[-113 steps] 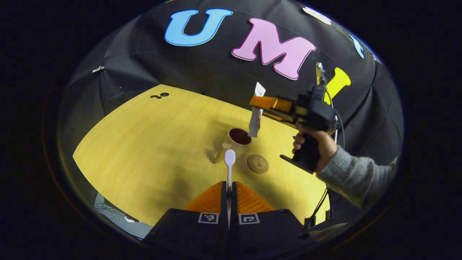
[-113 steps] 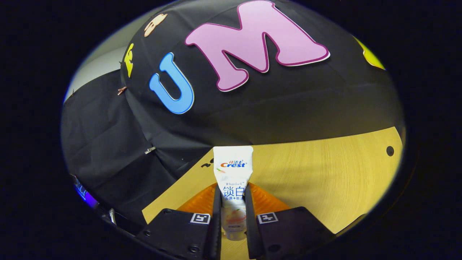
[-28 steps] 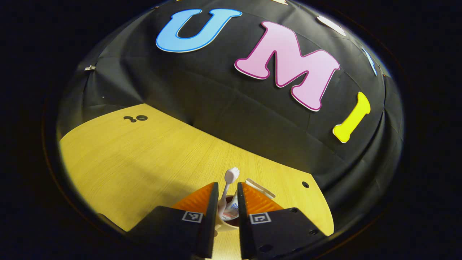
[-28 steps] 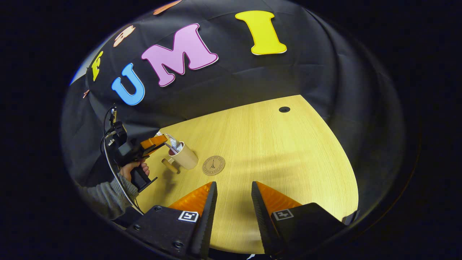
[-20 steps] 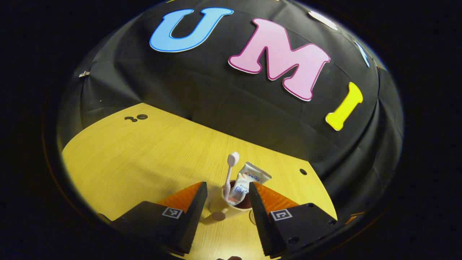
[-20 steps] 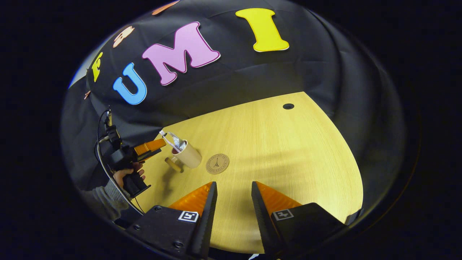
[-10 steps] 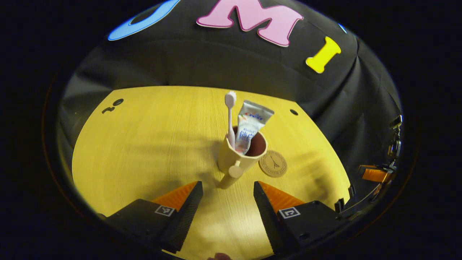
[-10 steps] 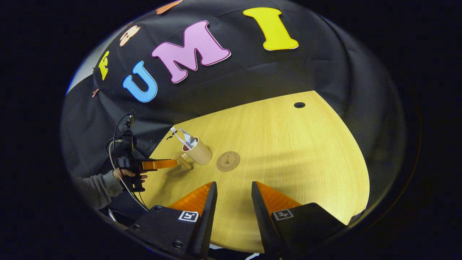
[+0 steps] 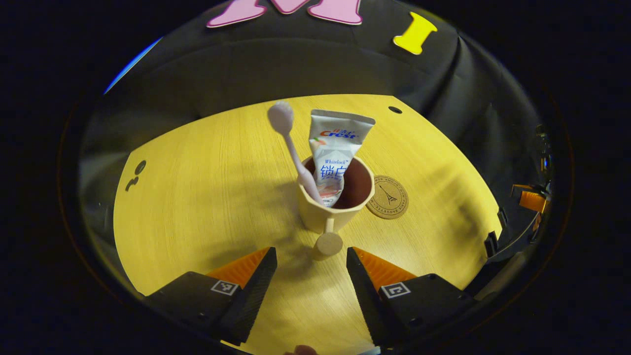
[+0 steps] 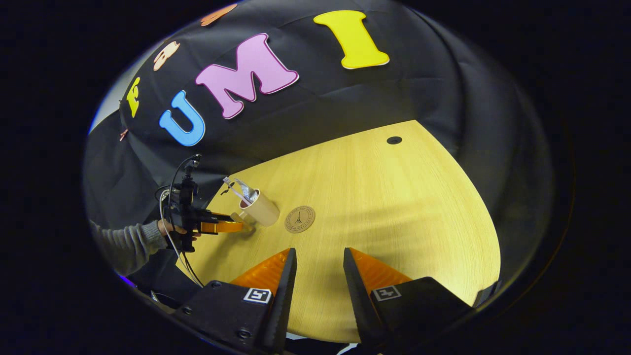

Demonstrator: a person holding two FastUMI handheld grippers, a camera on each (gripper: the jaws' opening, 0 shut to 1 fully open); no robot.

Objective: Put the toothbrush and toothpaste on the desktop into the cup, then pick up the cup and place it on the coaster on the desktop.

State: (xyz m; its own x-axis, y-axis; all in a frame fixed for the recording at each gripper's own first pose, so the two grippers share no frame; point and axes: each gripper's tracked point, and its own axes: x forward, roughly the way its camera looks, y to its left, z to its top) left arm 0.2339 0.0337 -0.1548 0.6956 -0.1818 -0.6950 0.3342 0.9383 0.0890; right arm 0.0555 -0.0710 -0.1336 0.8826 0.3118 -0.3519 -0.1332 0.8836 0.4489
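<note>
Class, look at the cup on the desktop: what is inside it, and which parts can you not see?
Inside the cup stand the toothbrush and the toothpaste, both leaning out above the rim. Their lower ends are covered by the cup's wall, as is its bottom.

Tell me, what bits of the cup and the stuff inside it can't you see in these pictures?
- Toothpaste, left gripper view: its lower end is hidden by the cup wall.
- Toothbrush, left gripper view: the handle's end is down inside the cup.
- Cup handle, right gripper view: hidden behind the left tool.
- Coaster drawing, right gripper view: too small to make out.
</note>
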